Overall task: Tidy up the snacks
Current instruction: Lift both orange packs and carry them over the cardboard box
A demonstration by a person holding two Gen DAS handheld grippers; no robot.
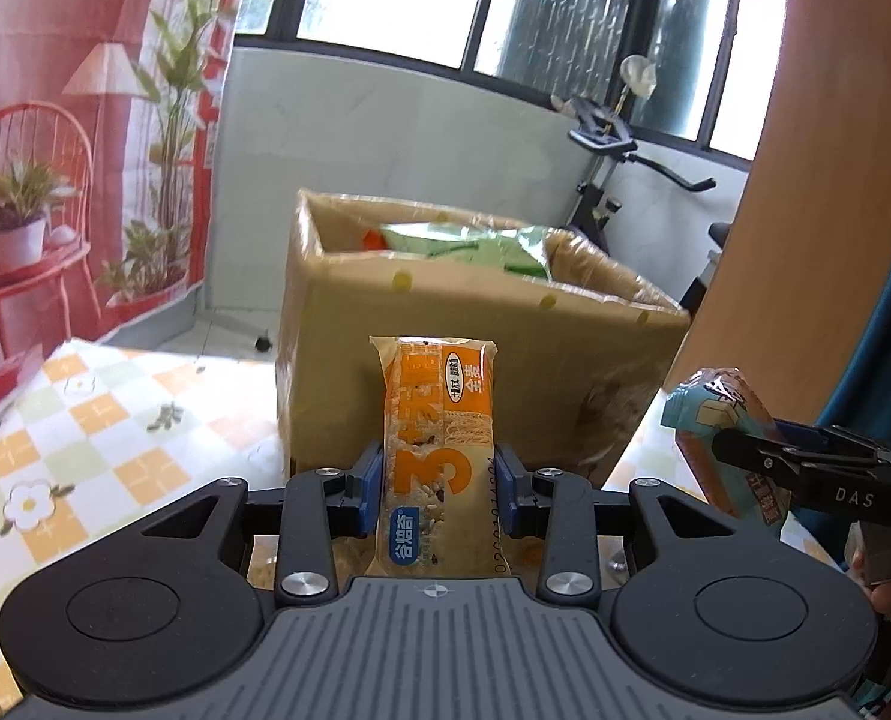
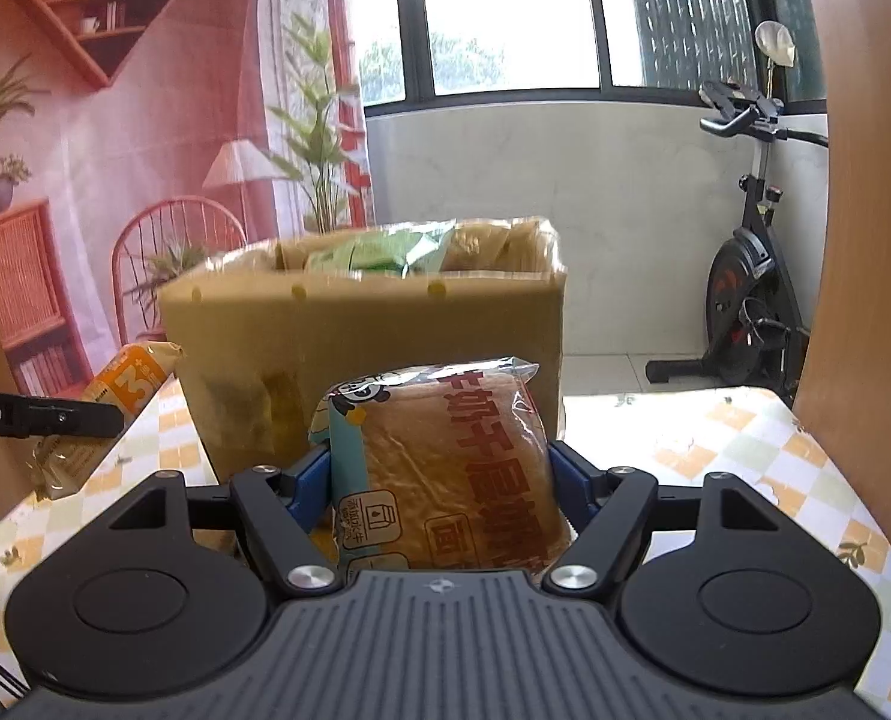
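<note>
- Left claw [image 1: 439, 489]: closed on the orange snack bar [image 1: 436, 450]. The blue pads [image 1: 372, 489] press the wrapper on both sides at its lower half.
- Orange snack bar: held upright, long axis vertical, with a large "3" printed on the wrapper. Its upper end stands in front of the near wall of the cardboard box [image 1: 445, 324]. In the right wrist view the same bar [image 2: 127, 387] appears at the left edge, tilted, in the dark finger of the left claw.
- Right claw [image 2: 439, 492]: closed on the bread packet [image 2: 445, 468]. The blue pads [image 2: 307, 480] bear on both sides of the packet; the jaws stand wider apart than those of the left claw.
- Bread packet: clear wrapper with a teal edge and red characters, brown bread visible inside. It is held just in front of the cardboard box [image 2: 373, 360]. In the left wrist view the packet [image 1: 721, 420] shows at the right, gripped by the right claw [image 1: 739, 450].
- Cardboard box: open-topped, standing on the surface [image 1: 85, 420], which carries a checked cloth in orange, green and white with flowers.
- Green snack bags [image 1: 475, 243]: inside the box, rising above its rim.
- Background: exercise bike [image 2: 751, 276] on the floor near the window [image 2: 505, 12]; printed pink backdrop [image 2: 115, 150] to the left.
</note>
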